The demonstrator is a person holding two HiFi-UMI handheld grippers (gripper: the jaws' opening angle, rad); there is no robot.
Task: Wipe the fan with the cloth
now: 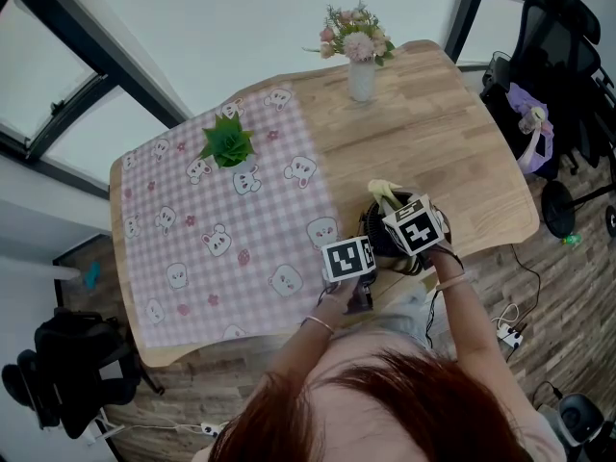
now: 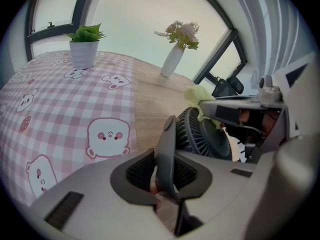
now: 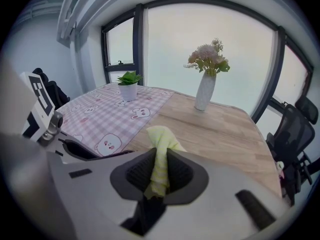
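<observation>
Two tongs, one job each. Your left tongs (image 2: 166, 171) are clamped on a dark flat part of the fan (image 1: 380, 234), probably its stand, and hold it standing at the near edge of the surface (image 1: 443, 142). The round grille (image 2: 210, 139) sits just ahead of those tongs and to their right. Your right tongs (image 3: 159, 171) are closed tight on the cloth (image 3: 160, 139), a yellow-green fold that sticks out past the tips. Seen from the left tongs, the cloth lies over the top of the grille; whether it presses there or only hangs just above cannot be told. From the right tongs the fan lies below and to the left. The wipe falls to your right hand, likely a stroke down across the grille while the left steadies the fan.
</observation>
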